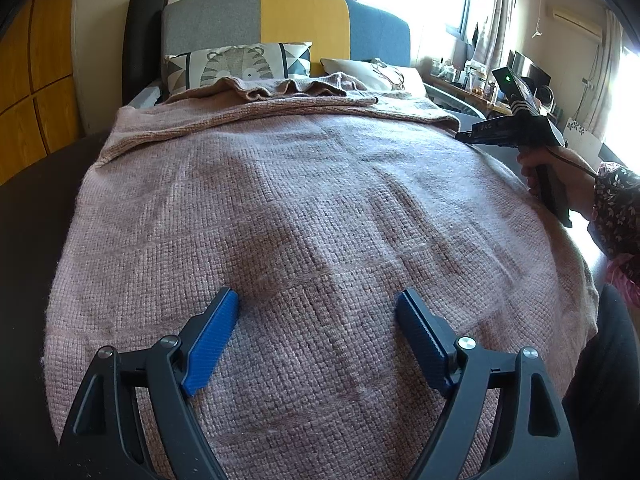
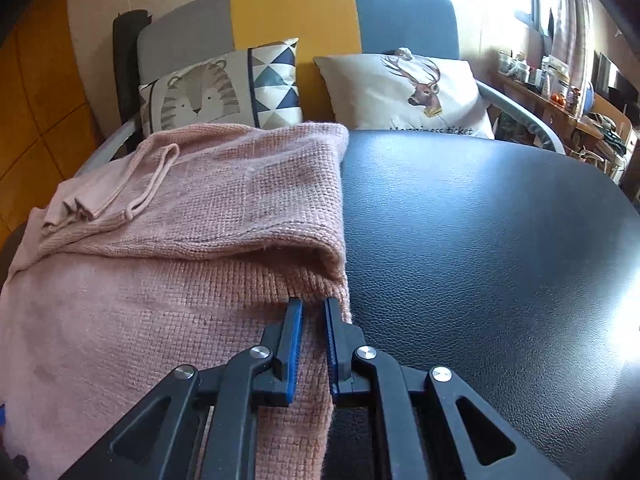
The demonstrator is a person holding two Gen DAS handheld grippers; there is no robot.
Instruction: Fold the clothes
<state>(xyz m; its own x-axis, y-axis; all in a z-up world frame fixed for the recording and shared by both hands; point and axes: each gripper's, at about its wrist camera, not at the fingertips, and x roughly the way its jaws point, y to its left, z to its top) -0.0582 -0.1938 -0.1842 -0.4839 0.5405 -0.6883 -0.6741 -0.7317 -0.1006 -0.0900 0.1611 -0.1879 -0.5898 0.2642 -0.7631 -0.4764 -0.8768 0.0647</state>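
Two hand-held grippers are engaged: the right hand-held gripper (image 2: 313, 306) is clamped on the edge of the pink sweater (image 1: 304, 216) spread on the dark surface (image 2: 480, 240), the left hand-held gripper (image 1: 316, 304) is held agape above it, so a fold seems in hand, calling for that edge to be carried across.

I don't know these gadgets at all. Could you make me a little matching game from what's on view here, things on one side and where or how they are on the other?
Things:
1. left gripper
2. right gripper
3. tiger cushion
4. deer cushion

States:
A. fingers closed on the pink sweater's edge
B. against the blue part of the backrest
C. fingers spread wide above the knit
D. against the grey part of the backrest

Pairs: 1-C, 2-A, 3-D, 4-B
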